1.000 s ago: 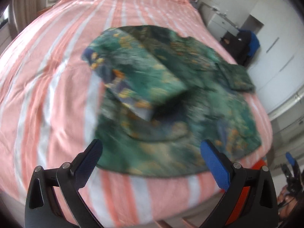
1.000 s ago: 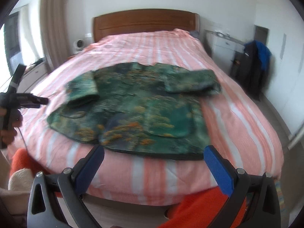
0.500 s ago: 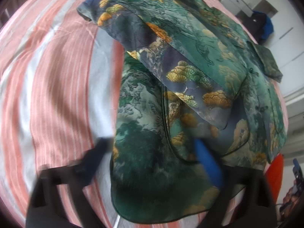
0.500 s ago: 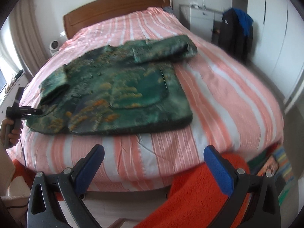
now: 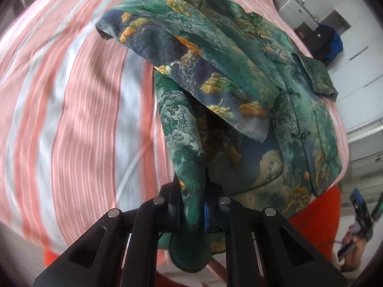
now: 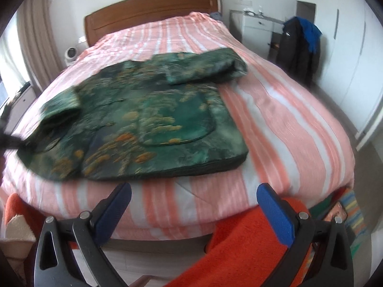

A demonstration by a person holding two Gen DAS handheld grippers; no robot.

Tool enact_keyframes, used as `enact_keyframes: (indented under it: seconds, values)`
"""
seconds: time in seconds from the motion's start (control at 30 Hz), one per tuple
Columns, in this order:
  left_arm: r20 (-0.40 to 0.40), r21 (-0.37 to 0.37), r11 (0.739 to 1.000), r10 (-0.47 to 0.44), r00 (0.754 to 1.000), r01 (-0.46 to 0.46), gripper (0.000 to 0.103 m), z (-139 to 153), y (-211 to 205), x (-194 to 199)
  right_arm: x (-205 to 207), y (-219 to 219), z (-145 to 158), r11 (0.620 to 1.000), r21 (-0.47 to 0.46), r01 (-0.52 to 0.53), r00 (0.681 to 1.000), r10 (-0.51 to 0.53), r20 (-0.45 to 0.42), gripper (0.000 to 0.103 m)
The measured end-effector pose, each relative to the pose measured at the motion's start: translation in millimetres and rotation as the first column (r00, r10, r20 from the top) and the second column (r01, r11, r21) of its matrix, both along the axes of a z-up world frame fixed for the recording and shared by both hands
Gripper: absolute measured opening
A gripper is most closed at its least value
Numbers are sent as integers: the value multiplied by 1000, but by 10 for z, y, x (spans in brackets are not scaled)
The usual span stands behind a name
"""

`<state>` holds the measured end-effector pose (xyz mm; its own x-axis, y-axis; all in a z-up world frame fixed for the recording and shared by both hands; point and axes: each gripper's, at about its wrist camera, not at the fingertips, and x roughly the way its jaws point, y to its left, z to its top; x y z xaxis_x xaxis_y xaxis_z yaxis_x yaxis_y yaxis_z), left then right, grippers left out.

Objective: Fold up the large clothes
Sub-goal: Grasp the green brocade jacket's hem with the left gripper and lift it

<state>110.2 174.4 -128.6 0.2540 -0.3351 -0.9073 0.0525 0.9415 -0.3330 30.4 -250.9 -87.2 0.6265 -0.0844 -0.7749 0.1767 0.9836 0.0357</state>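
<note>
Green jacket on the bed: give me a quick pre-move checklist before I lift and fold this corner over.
1. Left gripper shut on the jacket hem: ok.
2. Right gripper open, nothing between its jaws: ok.
3. Right gripper at the hem: not ok, short of the bed edge.
4. Both sleeves folded onto the body: ok.
5. Grip holds a single layer: cannot tell.
6. Bedspread caught in the left grip: cannot tell.

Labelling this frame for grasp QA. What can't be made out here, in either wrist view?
- Left wrist: left gripper pads are mostly buried in the jacket hem they clamp.
- Left wrist: hem below the fingers is cut off by the gripper body.
- Right wrist: jacket print and buttons are smeared by blur.
- Right wrist: right gripper is open over the bed edge; the left gripper is cropped at the frame edge.
</note>
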Motion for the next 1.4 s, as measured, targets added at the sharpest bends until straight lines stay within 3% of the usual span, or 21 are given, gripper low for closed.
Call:
enact_keyframes:
  seconds: [0.13,0.27,0.37,0.47,0.5,0.53,0.57,0.6,0.63,0.7,0.73,0.93,0.97,1.07,1.1,1.17,1.2,1.23,1.33,1.4]
  values:
    - [-40,-47,998,43,998,-45,11,-133,159,-310,108,-279,-78,999,26,19,1000,-18,-12,103]
    - [-66,-113,988,94,993,-101,11,-236,237,-255,442,-849,-243,997,70,35,999,-33,-36,103]
    - [-57,-86,992,89,994,-93,12,-246,146,-132,702,-1203,-493,982,183,42,993,-22,-112,103]
    - [-37,-25,998,60,998,-61,12,-241,52,-98,806,-1278,-687,948,317,27,992,14,-126,101]
    - [-34,-10,999,51,998,-52,12,-226,35,-66,813,-1234,-733,932,362,16,992,32,-126,89]
    - [-34,-4,999,48,998,-48,12,-238,-11,-60,809,-1175,-778,915,403,3,990,54,-129,70]
    - [-36,0,999,45,998,-45,12,-241,-24,-56,819,-1120,-818,906,424,-6,988,70,-136,62]
    - [-37,0,999,44,998,-44,12,-237,-27,-28,800,-1088,-827,911,412,-5,988,67,-138,53]
    - [-37,0,999,42,998,-42,12,-240,-41,-3,773,-1052,-820,923,385,-2,989,59,-138,34]
    - [-30,8,999,40,999,-39,13,-245,-67,-9,718,-1048,-808,927,376,11,990,43,-134,16]
    - [-24,14,999,38,999,-38,13,-256,-39,-58,666,-1053,-792,922,388,21,991,33,-132,14]
    - [-5,82,996,21,1000,-20,17,-317,-90,-168,547,-989,-809,937,345,48,988,6,-153,13]
    - [4,105,994,8,1000,-9,21,-303,-115,-172,556,-990,-817,940,338,50,988,3,-154,13]
    - [39,183,983,-5,999,-2,49,-231,-154,-211,574,-921,-789,954,296,46,988,-1,-152,14]
    - [48,196,981,-3,999,-6,52,-194,-140,-234,568,-901,-767,958,283,46,989,-3,-150,19]
    - [62,213,977,7,998,-20,51,-55,-83,-320,524,-910,-689,967,249,59,990,-24,-141,42]
    - [81,228,973,7,997,-26,51,43,-67,-362,477,-932,-631,970,232,67,991,-37,-129,60]
    - [115,247,969,1,993,-29,53,181,-55,-410,404,-965,-541,975,203,85,993,-65,-102,68]
    - [258,324,946,-78,963,-10,79,657,-156,-497,232,-1047,-300,983,114,142,990,-138,-38,71]
    - [336,388,920,-200,920,58,99,884,-378,-473,155,-1060,-171,982,89,168,986,-168,0,72]
